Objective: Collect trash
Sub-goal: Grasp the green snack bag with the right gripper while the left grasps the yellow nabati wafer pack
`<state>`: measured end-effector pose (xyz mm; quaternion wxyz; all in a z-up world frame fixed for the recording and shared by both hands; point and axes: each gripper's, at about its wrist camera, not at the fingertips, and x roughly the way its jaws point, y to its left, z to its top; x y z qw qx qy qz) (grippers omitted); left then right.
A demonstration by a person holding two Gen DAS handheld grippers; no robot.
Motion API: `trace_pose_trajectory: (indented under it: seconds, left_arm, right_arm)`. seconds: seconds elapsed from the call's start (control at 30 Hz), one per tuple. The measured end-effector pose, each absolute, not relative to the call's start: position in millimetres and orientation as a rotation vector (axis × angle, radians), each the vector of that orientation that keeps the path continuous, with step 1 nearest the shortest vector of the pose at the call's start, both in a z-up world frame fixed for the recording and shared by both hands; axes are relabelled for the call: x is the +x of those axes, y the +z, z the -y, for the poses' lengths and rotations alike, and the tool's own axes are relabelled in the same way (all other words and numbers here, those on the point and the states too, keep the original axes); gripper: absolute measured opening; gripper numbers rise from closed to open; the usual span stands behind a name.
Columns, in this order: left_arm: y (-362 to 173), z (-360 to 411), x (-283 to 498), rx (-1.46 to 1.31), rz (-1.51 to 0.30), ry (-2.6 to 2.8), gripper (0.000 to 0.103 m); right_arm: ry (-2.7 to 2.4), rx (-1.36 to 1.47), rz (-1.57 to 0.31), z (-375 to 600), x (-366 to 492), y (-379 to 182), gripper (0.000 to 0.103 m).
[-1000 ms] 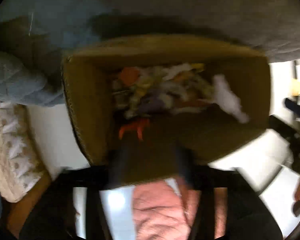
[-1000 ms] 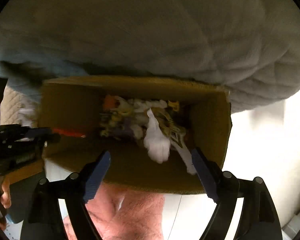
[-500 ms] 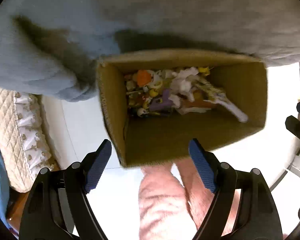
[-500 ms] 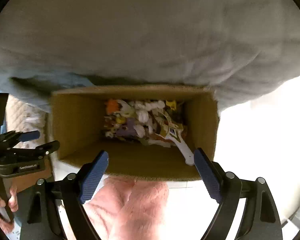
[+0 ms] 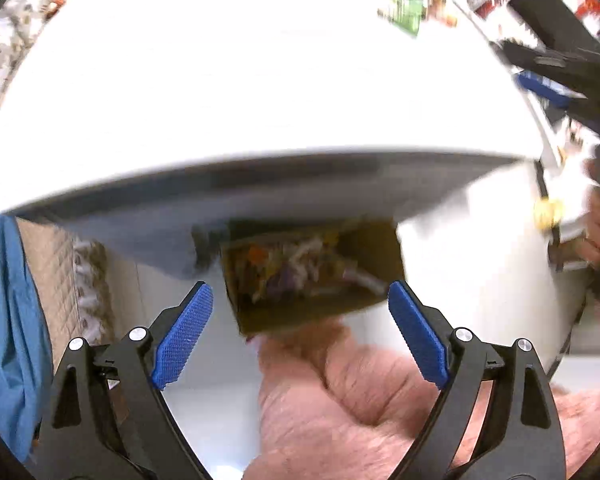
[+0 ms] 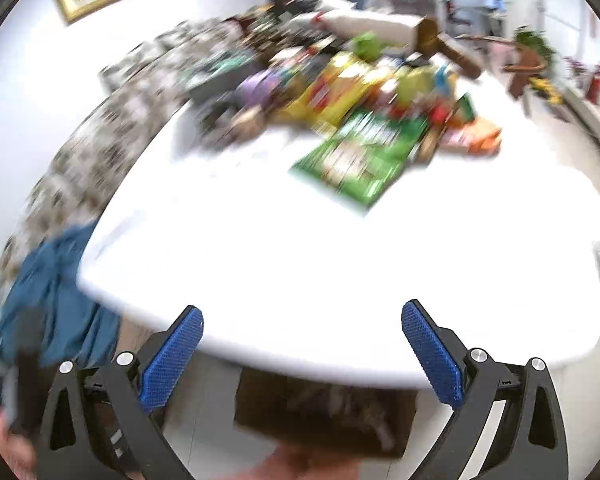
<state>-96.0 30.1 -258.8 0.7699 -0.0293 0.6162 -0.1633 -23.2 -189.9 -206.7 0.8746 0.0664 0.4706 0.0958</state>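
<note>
Both of our grippers stand wide apart with nothing between the blue pads: the left gripper (image 5: 300, 320) and the right gripper (image 6: 302, 344) have each just been spreading further, and neither touches anything. Below us on the pale floor sits the cardboard box (image 5: 316, 308), tucked partly under the edge of the white table (image 5: 260, 80); inside it we can make out the trash (image 5: 300, 268), a blurred jumble of white, orange, yellow and purple scraps. In the right wrist view the same box shows dark and smeared beneath the table's near rim, between the two fingers. Farther back on the tabletop lies a green packet (image 6: 360, 156) with a heap of colourful packages (image 6: 340, 84) just behind it. A blue cloth (image 6: 56, 280) hangs at the table's left side, and pink fabric (image 5: 360, 400) fills the lower part of the left wrist view.
</note>
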Motion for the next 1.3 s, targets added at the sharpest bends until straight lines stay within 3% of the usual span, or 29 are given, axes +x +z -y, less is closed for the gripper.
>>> trace_pose_trajectory:
  seconds: [0.2, 0.57, 0.67, 0.73, 0.83, 1.1, 1.3]
  left_arm:
    - [-223.2, -34.1, -83.5, -0.085, -1.236, -0.294, 0.087]
    - [-214.4, -60.2, -93.7, -0.095, -1.252, -0.154, 0.087]
    - [-216.1, -67.1, -95.0, -0.115, -1.265, -0.136, 0.087]
    - [-216.6, -67.4, -92.3, -0.121, -1.267, -0.131, 0.087]
    - [-215.3, -66.5, -85.0, -0.129, -1.263, -0.142, 0.087]
    - [-211.2, -46.5, -35.4, -0.119, -1.242, -0.187, 0.087]
    - [-218.7, 5.4, 60.4, -0.019, -1.187, -0.224, 0.087]
  right_arm:
    - [0.057, 0.102, -0.991, 180.3, 66.9, -233.2, 0.098]
    - [-0.05, 0.123, -1.107, 171.1, 147.9, -282.1, 0.099]
    - [-0.021, 0.091, -1.096, 170.8, 147.9, -281.9, 0.089]
    - [0.022, 0.127, -1.092, 178.1, 140.3, -277.5, 0.058]
    - [0.09, 0.244, -1.114, 199.9, 123.7, -275.5, 0.044]
    - [0.141, 0.496, -1.053, 266.0, 38.7, -239.7, 0.044]
    - [0.135, 0.527, -1.016, 291.4, -16.6, -213.8, 0.044]
